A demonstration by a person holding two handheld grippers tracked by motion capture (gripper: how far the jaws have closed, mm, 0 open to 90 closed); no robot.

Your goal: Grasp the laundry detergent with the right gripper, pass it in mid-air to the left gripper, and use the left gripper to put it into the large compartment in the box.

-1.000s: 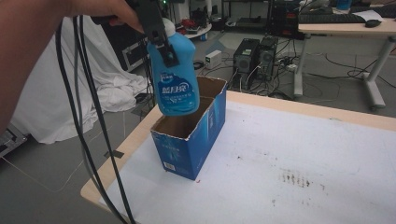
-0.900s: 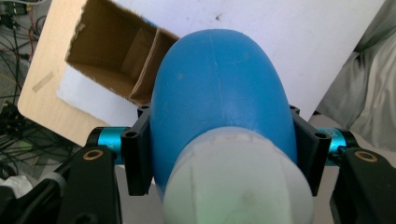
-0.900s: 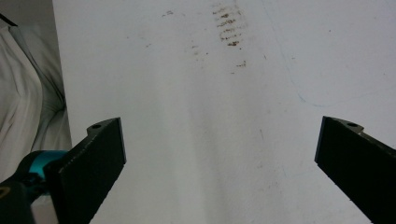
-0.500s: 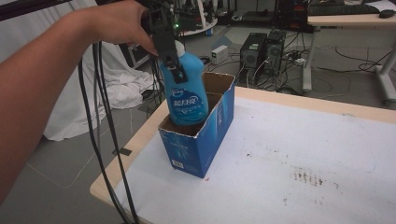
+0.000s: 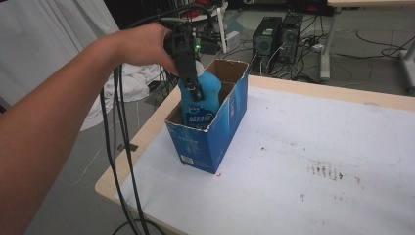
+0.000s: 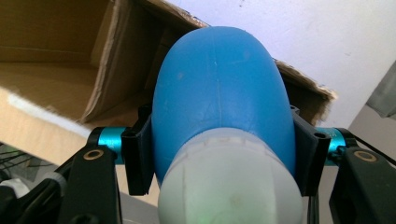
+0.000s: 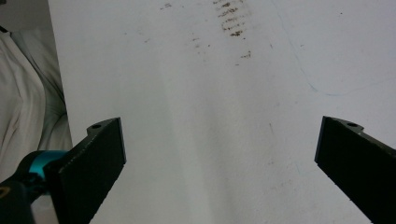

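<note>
Blue bottle (image 5: 201, 98), white label unreadable, inside printed blue box (image 5: 215, 139).

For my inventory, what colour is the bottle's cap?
White; the cap shows best in the left gripper view.

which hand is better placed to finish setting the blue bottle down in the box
Left. The left gripper is clamped on the blue bottle, already partly inside the open cardboard box. The right gripper hangs open over bare table, holding nothing.
</note>
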